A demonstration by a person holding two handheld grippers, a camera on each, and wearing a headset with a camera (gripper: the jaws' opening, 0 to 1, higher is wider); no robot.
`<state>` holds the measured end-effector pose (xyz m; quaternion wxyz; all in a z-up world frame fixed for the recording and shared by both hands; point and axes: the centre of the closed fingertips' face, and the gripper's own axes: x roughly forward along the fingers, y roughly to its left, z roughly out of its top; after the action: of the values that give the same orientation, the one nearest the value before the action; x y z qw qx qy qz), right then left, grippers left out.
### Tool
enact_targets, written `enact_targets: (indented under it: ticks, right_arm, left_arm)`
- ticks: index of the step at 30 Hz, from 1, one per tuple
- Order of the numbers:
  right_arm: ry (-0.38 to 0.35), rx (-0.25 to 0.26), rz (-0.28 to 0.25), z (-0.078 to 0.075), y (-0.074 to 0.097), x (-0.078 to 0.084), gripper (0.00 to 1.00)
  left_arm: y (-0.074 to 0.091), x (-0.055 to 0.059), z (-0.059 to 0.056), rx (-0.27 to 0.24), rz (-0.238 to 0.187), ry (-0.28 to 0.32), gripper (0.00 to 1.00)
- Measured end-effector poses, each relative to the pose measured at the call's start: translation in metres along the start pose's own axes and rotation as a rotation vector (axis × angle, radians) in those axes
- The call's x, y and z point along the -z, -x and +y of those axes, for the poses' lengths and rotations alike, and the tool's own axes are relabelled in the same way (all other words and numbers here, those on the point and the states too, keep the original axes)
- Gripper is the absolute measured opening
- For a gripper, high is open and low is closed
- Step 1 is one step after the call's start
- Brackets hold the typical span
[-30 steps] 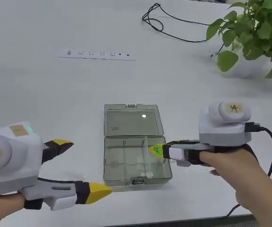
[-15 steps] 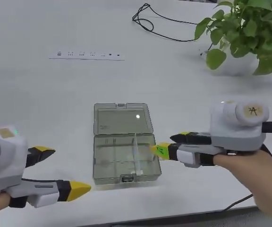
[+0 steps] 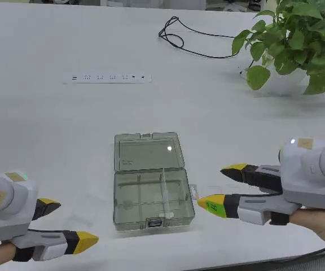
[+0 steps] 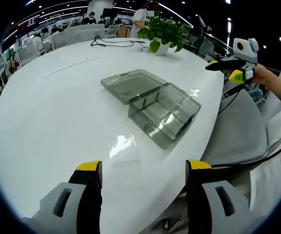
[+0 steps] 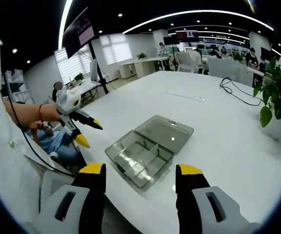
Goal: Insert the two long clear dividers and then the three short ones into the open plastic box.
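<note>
The open smoky plastic box lies near the table's front edge, its lid folded back flat. A clear divider stands upright inside it, right of centre. My left gripper is open, low and left of the box, holding nothing. My right gripper is open just right of the box, also holding nothing. In the left gripper view a flat clear divider lies on the table between the open left gripper and the box. In the right gripper view the box lies ahead of the open right gripper.
A potted plant stands at the back right, with a black cable beside it. A white power strip lies at the back left. The table's front edge runs just below both grippers.
My right gripper has drawn back to the right from over the box, and its jaws are wider apart. The left gripper has pulled back down and to the left.
</note>
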<state>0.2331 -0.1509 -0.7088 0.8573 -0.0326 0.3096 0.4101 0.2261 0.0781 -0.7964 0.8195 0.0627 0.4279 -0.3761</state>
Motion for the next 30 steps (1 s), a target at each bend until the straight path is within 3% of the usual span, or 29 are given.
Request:
enact_targets:
  ticks: [8,19,30]
  right_arm:
    - [0.067,-0.014,-0.023,0.0,0.01,0.011,0.67]
    - [0.054,-0.002,-0.047,-0.003,0.02,0.018,0.69]
    - [0.078,0.0,-0.059,0.0,0.021,0.021,0.71]
  left_arm:
    - [-0.009,0.012,0.006,-0.033,0.074,0.025,0.61]
    - [-0.025,0.03,0.017,-0.091,0.202,0.051,0.55]
    - [-0.03,0.037,0.027,-0.159,0.283,-0.012,0.43]
